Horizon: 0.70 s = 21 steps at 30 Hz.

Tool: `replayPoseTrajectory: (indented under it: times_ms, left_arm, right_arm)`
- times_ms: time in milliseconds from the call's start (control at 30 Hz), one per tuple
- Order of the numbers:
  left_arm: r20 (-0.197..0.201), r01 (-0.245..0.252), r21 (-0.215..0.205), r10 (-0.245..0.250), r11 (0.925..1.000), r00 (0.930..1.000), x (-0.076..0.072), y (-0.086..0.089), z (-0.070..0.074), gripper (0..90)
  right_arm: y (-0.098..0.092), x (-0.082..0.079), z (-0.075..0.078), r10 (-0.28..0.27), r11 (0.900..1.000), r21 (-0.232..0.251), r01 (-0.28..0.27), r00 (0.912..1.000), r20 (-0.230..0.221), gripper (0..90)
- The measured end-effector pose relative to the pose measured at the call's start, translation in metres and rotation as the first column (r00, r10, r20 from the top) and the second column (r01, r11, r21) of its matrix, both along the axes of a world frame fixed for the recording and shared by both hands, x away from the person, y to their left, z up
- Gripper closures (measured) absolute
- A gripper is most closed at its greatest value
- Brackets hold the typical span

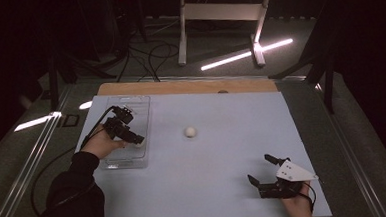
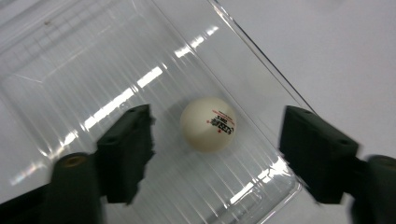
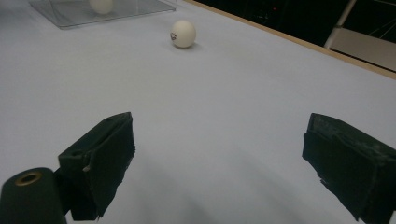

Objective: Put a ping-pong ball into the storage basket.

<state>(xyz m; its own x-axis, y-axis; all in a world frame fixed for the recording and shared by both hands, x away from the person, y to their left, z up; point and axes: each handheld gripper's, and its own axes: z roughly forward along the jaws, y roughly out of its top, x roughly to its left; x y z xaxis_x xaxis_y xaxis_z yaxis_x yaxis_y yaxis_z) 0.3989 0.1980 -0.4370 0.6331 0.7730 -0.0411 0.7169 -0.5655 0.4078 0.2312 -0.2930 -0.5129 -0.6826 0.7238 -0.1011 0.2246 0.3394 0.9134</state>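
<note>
A white ping-pong ball [image 2: 208, 124] with red print lies inside a clear plastic tray [image 2: 261, 51] near its corner. My left gripper [image 2: 217, 113] hangs over it, open, one jaw on either side of the ball and neither pad touching it. From above, the left gripper [image 1: 138, 140] sits over the near right part of the tray [image 1: 130, 104]. A second white ball [image 1: 189, 132] rests on the pale table top, right of the tray. My right gripper [image 1: 258, 168] stands open and holds nothing at the near right, aimed toward that ball [image 3: 183, 33].
The table top [image 1: 223, 152] is pale blue-grey with a wooden strip [image 1: 190, 86] along its far edge. Beyond it stand a white frame [image 1: 221, 12] and cables on a dark floor. Far off, the tray [image 3: 70, 18] with its ball [image 3: 101, 4] appears in the right gripper view.
</note>
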Motion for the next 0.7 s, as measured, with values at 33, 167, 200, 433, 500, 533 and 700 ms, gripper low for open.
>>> replayPoseTrajectory:
  times_ms: [33,167,200,433,500,533,700]
  left_arm:
    - [-0.002,-0.001,-0.012,0.001,0.9999,1.0000,0.000,0.001,0.002,18.8]
    - [-0.001,0.019,-0.044,-0.019,0.9988,0.9998,-0.003,0.002,0.007,7.7]
    - [-0.007,0.034,-0.057,-0.035,0.9978,0.9994,-0.003,0.002,0.008,5.0]
    - [0.000,0.066,-0.074,-0.066,0.9951,0.9978,-0.007,0.000,0.014,0.6]
    - [-0.001,0.072,-0.076,-0.073,0.9945,0.9974,-0.007,-0.001,0.016,0.4]
    - [0.000,0.069,-0.077,-0.069,0.9947,0.9976,-0.008,-0.001,0.017,0.4]
    - [-0.002,0.086,-0.085,-0.086,0.9927,0.9963,-0.010,-0.004,0.019,0.5]
  right_arm:
    - [0.000,0.000,0.000,-0.001,1.000,-0.001,0.001,1.0000,0.001,9.4]
    - [0.000,0.000,0.000,-0.001,1.000,-0.001,0.001,1.0000,0.001,9.3]
    - [0.000,0.000,0.000,-0.001,1.000,-0.001,0.001,1.0000,0.001,9.4]
    - [0.001,0.000,0.000,-0.002,1.000,-0.001,0.002,1.0000,0.001,9.4]
    - [0.001,0.000,0.000,-0.002,1.000,0.000,0.002,1.0000,-0.001,9.4]
    - [0.001,0.000,0.000,-0.002,1.000,-0.001,0.002,1.0000,-0.002,9.4]
    - [0.001,-0.001,0.001,0.000,1.000,-0.001,0.000,1.0000,0.001,9.4]
